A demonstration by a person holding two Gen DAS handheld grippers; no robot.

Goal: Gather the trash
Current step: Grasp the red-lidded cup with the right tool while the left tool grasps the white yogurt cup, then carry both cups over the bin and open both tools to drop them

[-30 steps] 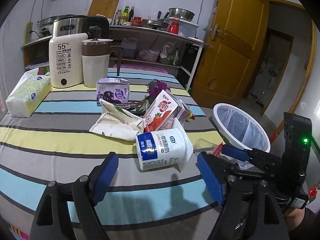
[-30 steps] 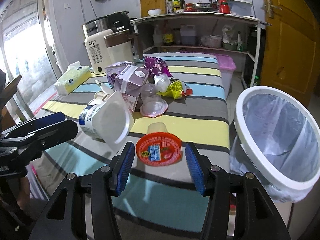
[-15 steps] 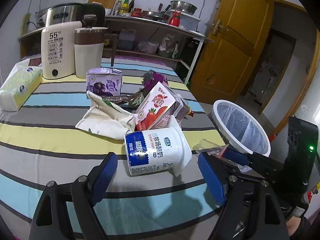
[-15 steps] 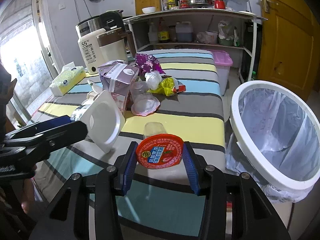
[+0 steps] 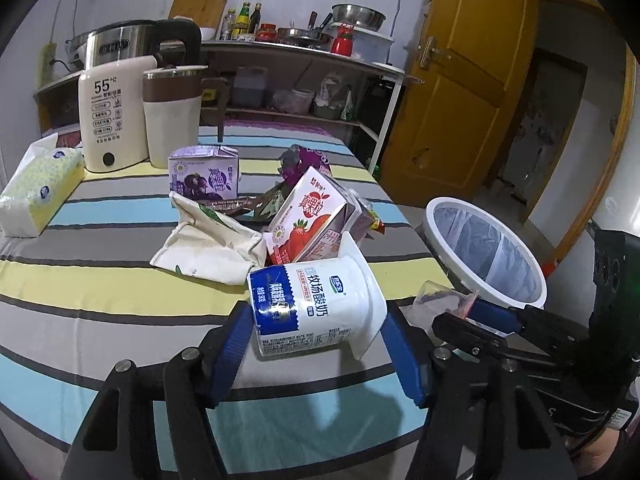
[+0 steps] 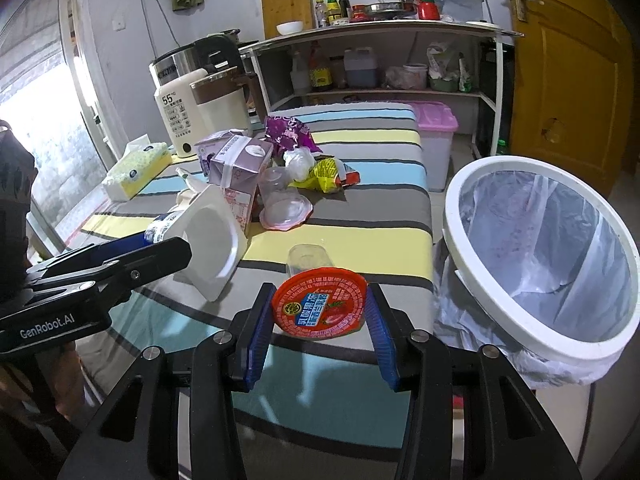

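Covering the table (image 5: 80, 280) is a striped cloth in grey, yellow and light blue, filling the lower left of both views. Behind it, across the upper frame, a metal shelf (image 6: 360, 34) holds bottles, a bowl and a cutting board, with a yellow door (image 5: 472, 80) at the upper right.

A heap of trash sits mid-table: a purple carton (image 5: 204, 176), a strawberry carton (image 5: 308, 220), a crumpled cream bag (image 5: 208, 248) and a yellow wrapper (image 6: 326, 174). A tissue pack (image 5: 36, 192) and a white kettle (image 5: 112, 120) stand at the left, well apart from the heap.

The left gripper (image 5: 316, 344) has just been closing; the yogurt cup (image 5: 316, 304) lies on its side between the blue pads, which touch it at both ends. In the right wrist view this cup (image 6: 208, 240) shows its open mouth at centre left.

The right gripper (image 6: 320, 320) has its pads pressed on either side of a red-lidded jelly cup (image 6: 320, 306), near the table's front edge.

The white-rimmed bin (image 6: 540, 248), lined with a clear bag, stands just beside the table's right edge. Open floor lies between bin and door, and the striped cloth in the lower frame is bare.
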